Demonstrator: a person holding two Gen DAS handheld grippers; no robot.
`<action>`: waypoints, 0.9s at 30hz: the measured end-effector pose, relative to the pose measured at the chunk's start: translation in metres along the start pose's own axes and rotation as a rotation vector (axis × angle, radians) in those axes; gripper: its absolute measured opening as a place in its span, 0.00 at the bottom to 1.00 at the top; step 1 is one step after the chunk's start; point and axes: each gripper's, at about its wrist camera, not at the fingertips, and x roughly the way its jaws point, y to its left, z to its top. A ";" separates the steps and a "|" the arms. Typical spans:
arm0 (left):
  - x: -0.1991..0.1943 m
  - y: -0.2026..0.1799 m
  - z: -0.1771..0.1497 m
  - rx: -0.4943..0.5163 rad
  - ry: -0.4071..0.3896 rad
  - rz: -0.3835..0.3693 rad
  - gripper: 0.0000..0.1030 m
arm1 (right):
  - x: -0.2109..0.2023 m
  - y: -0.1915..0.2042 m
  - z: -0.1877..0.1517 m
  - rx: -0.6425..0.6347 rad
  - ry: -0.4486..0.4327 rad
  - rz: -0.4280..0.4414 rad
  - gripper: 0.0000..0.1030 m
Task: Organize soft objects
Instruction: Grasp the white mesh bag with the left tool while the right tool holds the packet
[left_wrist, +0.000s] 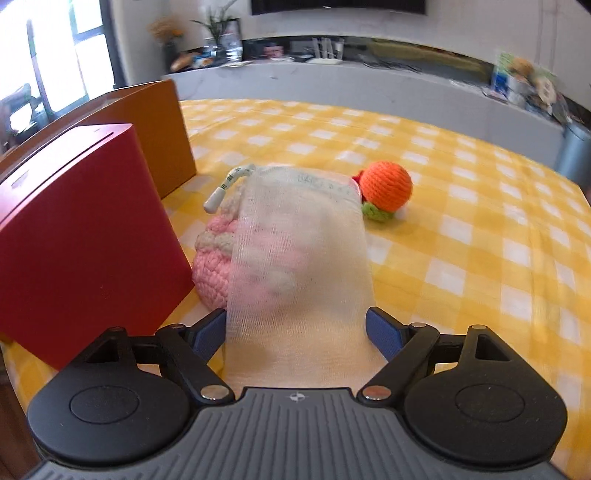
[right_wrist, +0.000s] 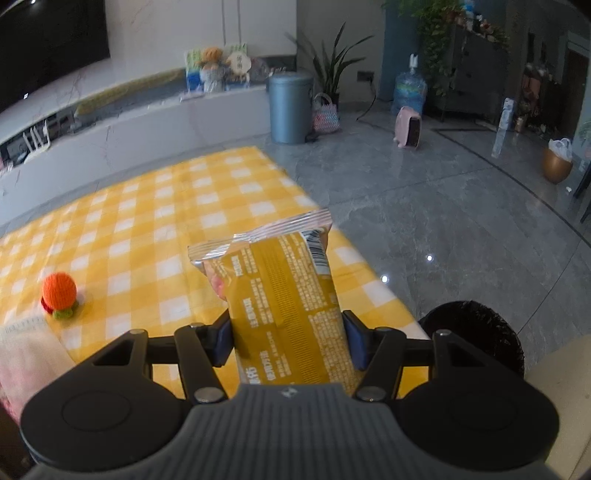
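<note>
Midway: left gripper (left_wrist: 295, 332) is holding the mesh drawstring bag (left_wrist: 299, 251), right gripper (right_wrist: 288, 343) is clamping the yellow snack packet (right_wrist: 280, 291), orange crochet ball (left_wrist: 385, 183) is lying loose

No text can be read with certainty: the print on the yellow snack packet (right_wrist: 284, 306), its barcode, and the mesh bag (left_wrist: 299, 258) hem lettering appear blurred.

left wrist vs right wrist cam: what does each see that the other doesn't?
Left wrist only: red box, brown box behind it, pink knitted toy, left claw around the white mesh bag.
Right wrist only: right claw shut on a yellow snack packet, blue bin, floor.
Both: orange knitted ball, checked tablecloth.
</note>
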 end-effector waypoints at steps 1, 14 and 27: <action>0.000 -0.002 0.001 -0.005 0.000 0.008 0.96 | -0.002 -0.002 0.001 0.006 -0.013 -0.005 0.57; 0.001 0.012 -0.002 0.065 -0.040 -0.134 0.80 | 0.000 0.001 -0.001 0.009 0.007 -0.005 0.57; -0.002 0.028 0.005 0.130 0.020 -0.300 0.02 | 0.003 0.005 -0.005 -0.018 0.024 0.005 0.57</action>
